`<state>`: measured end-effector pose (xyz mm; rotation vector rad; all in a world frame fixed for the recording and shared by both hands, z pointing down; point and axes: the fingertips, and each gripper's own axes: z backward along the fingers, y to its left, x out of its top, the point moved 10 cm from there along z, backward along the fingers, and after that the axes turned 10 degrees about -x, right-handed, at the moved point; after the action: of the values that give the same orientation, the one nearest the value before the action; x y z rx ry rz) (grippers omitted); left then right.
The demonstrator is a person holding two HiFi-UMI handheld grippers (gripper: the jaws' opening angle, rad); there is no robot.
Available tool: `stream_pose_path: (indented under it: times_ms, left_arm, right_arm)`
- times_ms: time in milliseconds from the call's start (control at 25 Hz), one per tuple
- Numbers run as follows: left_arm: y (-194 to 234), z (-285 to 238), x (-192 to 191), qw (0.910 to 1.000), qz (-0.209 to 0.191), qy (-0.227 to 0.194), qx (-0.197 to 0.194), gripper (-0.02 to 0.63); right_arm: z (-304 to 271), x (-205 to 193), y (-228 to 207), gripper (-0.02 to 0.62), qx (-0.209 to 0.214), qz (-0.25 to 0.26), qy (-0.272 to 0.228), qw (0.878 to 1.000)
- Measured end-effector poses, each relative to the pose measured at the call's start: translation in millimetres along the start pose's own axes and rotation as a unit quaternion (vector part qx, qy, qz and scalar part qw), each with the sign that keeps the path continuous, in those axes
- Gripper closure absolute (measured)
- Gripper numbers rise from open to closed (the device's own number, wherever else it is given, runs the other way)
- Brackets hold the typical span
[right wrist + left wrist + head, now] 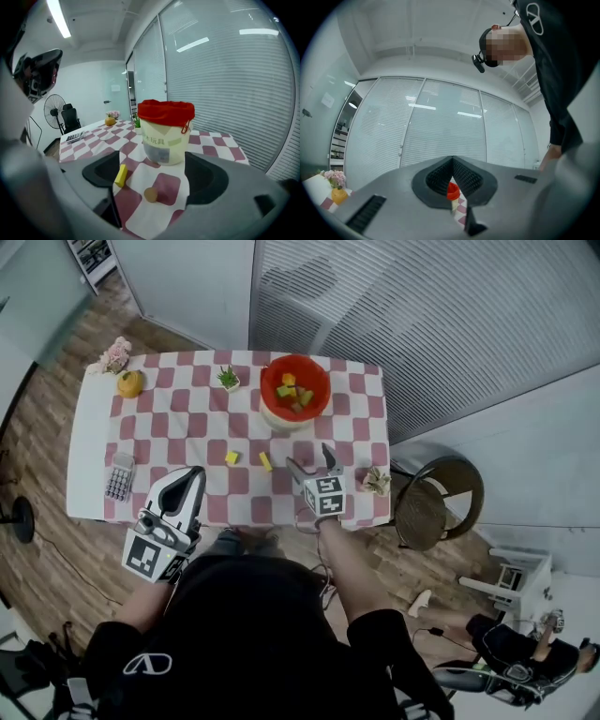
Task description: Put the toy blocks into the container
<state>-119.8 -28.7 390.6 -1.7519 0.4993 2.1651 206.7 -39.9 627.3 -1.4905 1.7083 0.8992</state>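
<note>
the container [268, 395], a pale tub with a red fabric rim, stands upright on the far half of the checked surface [178, 418], with several coloured blocks [291, 390] inside it; loose on the surface, closer to the near edge, lie a small yellow cube [232, 457] and a yellow oblong block [265, 461] just to its right, the 2 not touching; the right tool [309, 460] is held low over the near side of the surface, just right of the oblong block, its jaws spread wide and gripping nothing; in the right gripper view the oblong block lies close to the inner face of the left-hand jaw, a small brown round piece [150, 194] rests on the surface in the gap between the jaws, and the container stands beyond them; the left tool [192, 474] hangs at the near left edge of the surface, well apart from the blocks, its jaws pressed together at the tips with nothing between them; through the thin slit below the tips, the left gripper view shows only a sliver of the container's red rim; a calculator [119, 476] lies by the left edge; an orange fruit [130, 383] and a pink posy [114, 354] sit at the far left corner; a small potted plant [229, 380] stands just left of the container
</note>
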Motion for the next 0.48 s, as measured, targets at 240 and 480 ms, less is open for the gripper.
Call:
stream_pose_path:
  times_ms: [240, 480]
  left_arm:
    - [-1.2, -1.4, -3.6, 1.0000, 0.001, 0.008, 0.004, 0.600]
    - [-0.5, -0.5, -6.4, 0.9999, 0.002, 0.012, 0.011, 0.600]
  right_arm:
    - [-29.0, -25.7, -1.7, 0.150, 0.029, 0.007, 0.085, 0.996]
    - [-49.4, -41.6, 0.5, 0.199, 0.062, 0.017, 0.163, 0.985]
